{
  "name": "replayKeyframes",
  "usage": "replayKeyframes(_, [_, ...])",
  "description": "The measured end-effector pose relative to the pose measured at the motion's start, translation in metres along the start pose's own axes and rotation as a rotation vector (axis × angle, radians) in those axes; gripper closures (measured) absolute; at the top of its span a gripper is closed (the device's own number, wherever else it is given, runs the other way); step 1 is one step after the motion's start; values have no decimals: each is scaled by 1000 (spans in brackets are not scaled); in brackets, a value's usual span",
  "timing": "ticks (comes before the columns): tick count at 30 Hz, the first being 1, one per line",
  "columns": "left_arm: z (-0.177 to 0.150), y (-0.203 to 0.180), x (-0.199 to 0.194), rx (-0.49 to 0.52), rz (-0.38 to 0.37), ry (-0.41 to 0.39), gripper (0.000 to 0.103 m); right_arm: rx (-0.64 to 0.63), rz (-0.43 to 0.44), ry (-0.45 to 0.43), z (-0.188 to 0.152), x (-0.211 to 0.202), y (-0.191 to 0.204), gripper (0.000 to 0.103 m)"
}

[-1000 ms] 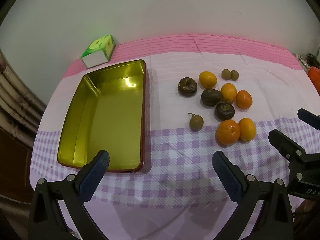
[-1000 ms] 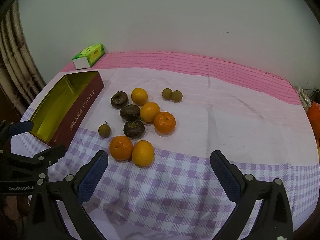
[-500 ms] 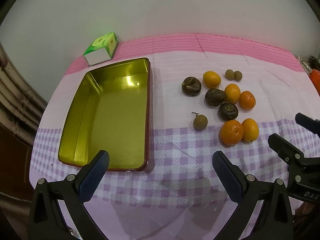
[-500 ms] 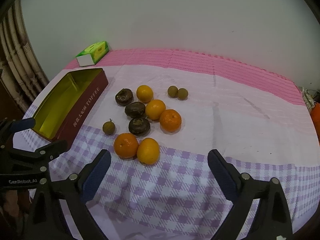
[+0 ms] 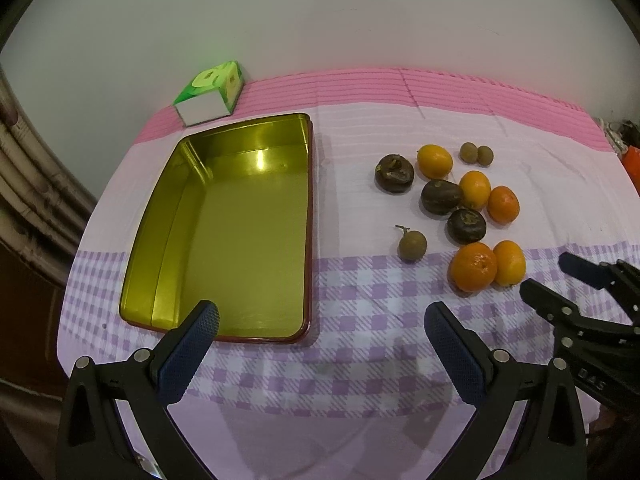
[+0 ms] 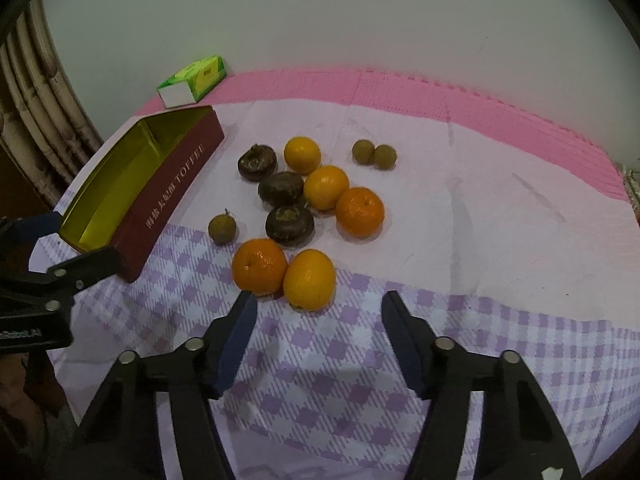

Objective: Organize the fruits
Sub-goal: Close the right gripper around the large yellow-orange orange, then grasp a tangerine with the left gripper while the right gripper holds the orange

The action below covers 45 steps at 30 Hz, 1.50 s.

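Note:
An empty gold-lined tin (image 5: 240, 240) with dark red sides (image 6: 168, 204) lies on the left of the cloth. To its right lies a cluster of fruit: several oranges, the nearest two (image 6: 308, 278) (image 6: 259, 266) side by side, three dark brown fruits (image 6: 289, 225), and three small brownish round fruits, one alone (image 6: 222, 229). My right gripper (image 6: 316, 312) is open and empty, its fingers just short of the nearest orange. My left gripper (image 5: 320, 320) is open and empty over the tin's near right corner.
A green and white carton (image 5: 210, 94) lies at the back left by the wall. The table is covered by a pink and purple-checked cloth (image 6: 480, 240). Something orange (image 5: 632, 160) sits off the far right edge. Curtains hang at the left.
My right gripper has moved forward toward the two nearest oranges and its jaws have narrowed. My left gripper has drifted slightly left; the fruit has not moved.

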<state>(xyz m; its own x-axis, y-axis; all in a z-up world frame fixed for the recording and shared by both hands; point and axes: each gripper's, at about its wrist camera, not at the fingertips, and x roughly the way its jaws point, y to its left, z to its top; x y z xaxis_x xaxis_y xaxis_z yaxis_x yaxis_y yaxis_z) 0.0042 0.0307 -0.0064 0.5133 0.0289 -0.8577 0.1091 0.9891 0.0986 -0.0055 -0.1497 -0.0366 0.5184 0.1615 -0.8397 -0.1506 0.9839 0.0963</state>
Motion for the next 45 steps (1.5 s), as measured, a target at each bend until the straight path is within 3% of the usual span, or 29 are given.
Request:
replayKeyframes(19, [2, -5, 5, 23, -5, 9, 1, 8, 8, 49, 13, 43, 2, 69])
replayKeyframes(32, [7, -22, 2, 65, -18, 3, 1, 32, 21, 46, 8, 45, -3, 71])
replayKeyframes(43, [14, -57, 16, 104, -158, 39, 2, 101, -51, 43, 0, 31, -48, 71])
replayKeyframes(45, [16, -64, 22, 111, -182, 60, 7, 116, -57, 41, -3, 28, -55, 71])
